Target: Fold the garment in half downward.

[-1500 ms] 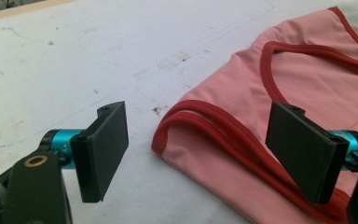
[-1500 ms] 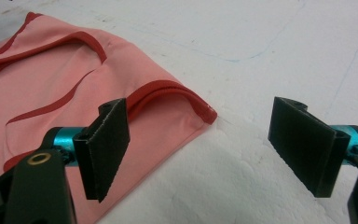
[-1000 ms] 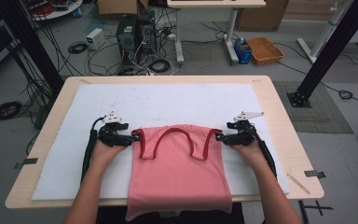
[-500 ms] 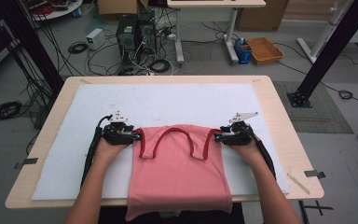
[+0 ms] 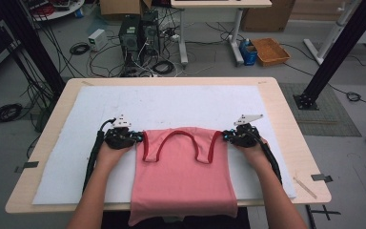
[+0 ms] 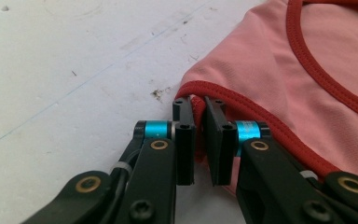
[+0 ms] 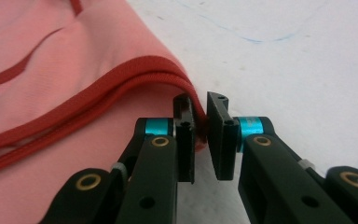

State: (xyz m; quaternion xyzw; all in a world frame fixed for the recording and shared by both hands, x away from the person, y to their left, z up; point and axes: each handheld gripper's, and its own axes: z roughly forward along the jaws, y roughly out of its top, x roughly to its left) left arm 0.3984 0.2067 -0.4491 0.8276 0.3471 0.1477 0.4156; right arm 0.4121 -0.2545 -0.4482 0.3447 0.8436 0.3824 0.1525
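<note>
Both jaws have just been closing: the left gripper (image 6: 198,140) pinches the pink red-trimmed tank top (image 5: 183,176) at one shoulder strap, the right gripper (image 7: 200,140) the other; its body trails back toward the person.

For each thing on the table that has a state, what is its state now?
Pink tank top: lies flat on the white mat, hem hanging over the near table edge.
Left gripper: just closed, shut on the left shoulder strap.
Right gripper: just closed, shut on the right shoulder strap.

No text, label or number can be read anywhere (all views)
</note>
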